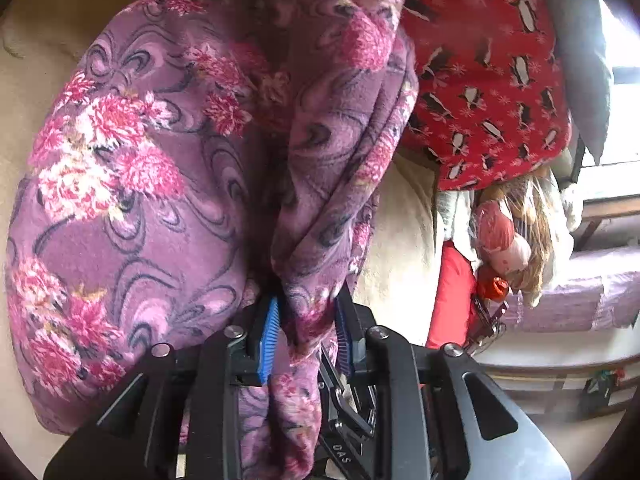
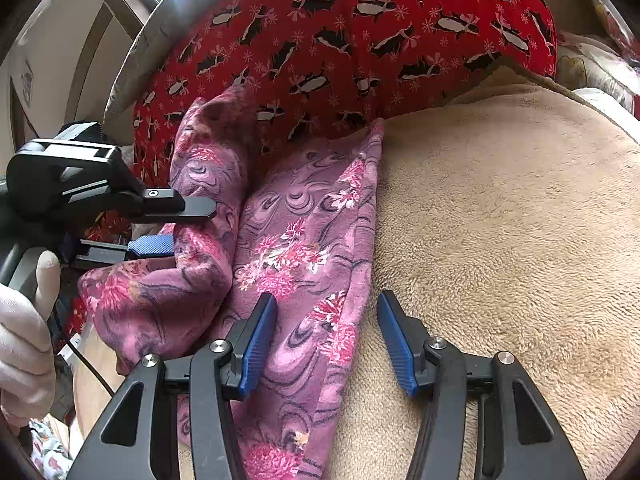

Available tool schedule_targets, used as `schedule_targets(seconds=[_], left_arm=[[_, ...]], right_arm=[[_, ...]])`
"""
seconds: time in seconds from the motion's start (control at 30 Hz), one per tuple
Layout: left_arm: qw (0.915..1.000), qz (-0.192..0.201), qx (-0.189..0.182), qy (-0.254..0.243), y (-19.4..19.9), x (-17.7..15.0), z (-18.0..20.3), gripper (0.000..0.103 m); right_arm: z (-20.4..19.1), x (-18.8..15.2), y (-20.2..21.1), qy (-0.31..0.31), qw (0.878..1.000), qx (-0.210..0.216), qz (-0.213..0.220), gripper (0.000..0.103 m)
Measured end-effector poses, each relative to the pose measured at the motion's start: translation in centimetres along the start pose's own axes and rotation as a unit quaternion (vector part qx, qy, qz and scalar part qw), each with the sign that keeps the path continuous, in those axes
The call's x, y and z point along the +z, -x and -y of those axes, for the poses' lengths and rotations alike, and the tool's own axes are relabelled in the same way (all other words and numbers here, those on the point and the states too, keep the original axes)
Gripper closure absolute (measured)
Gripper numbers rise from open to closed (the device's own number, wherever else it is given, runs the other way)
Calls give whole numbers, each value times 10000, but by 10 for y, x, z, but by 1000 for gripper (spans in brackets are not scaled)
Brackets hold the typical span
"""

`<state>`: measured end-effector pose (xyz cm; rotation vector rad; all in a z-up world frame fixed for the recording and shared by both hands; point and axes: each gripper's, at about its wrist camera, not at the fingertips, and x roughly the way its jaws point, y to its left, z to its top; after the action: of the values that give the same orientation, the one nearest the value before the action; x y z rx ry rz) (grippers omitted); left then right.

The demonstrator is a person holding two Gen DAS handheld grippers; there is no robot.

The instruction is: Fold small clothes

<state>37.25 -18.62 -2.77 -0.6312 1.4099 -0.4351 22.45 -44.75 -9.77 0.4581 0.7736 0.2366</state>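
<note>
Purple floral garment (image 2: 304, 240): on beige blanket (image 2: 500, 240), at 9 o'clock
Left gripper (image 1: 306, 332): pinching a bunched fold
Right gripper (image 2: 328, 344): jaws apart, straddling the garment's edge
Advice: lay fold flat, edges aligned

- Purple floral garment (image 1: 168, 184): soft brushed fleece, matt, faintly fuzzy.
- Beige blanket (image 2: 500, 216): plush pile, matt, tufted (deepest nap near my right jaws).
- Red penguin-print cloth (image 2: 340, 40): matt fleece.
- My right gripper (image 2: 328, 344): matt black plastic frame, ribbed blue pads, shiny metal screw heads.
- Glove (image 2: 20, 340): white knit cloth.
</note>
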Motion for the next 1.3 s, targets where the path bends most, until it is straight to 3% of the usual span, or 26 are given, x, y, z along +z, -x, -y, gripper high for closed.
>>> schedule_targets(seconds=[0.2,0.27,0.47,0.73,0.77,0.83,0.87,0.97,1.03,1.1,1.17,1.3], left_arm=[[9994,-165,-305,-18,11,-9,-9,78],[9990,-289,-351,-34,11,-13,-13,73],[9984,-352,-441,14,23,-21,-22,73],[9983,-64,-541,210,66,-15,-57,72],[9981,-21,-556,256,70,-13,-62,70],[9983,100,-454,337,77,-11,-72,55],[9984,136,-430,352,78,-11,-74,55],[9972,243,-575,411,85,-6,-84,55],[9959,369,-659,500,90,-1,-89,55],[9944,499,-727,583,95,3,-94,55],[9939,637,-665,613,98,5,-96,55],[9962,554,-303,595,87,9,-104,55]], right_arm=[[0,1,0,13,10000,-14,-8,48],[0,1,-1,21,10000,-27,-18,48],[-2,2,-2,43,9999,-81,-76,48],[-8,7,-1,52,9991,-274,-324,48],[-9,7,1,40,9988,-331,-364,48],[-8,7,7,15,9982,-391,-453,49],[-7,8,11,1,9979,-442,-472,49],[5,18,41,-335,9974,-634,-74,46],[10,31,56,-630,9962,-551,223,46],[1,50,57,-567,9974,-369,248,45],[-13,64,47,-407,9990,-146,129,35],[-45,79,8,-232,9994,123,-212,35]])
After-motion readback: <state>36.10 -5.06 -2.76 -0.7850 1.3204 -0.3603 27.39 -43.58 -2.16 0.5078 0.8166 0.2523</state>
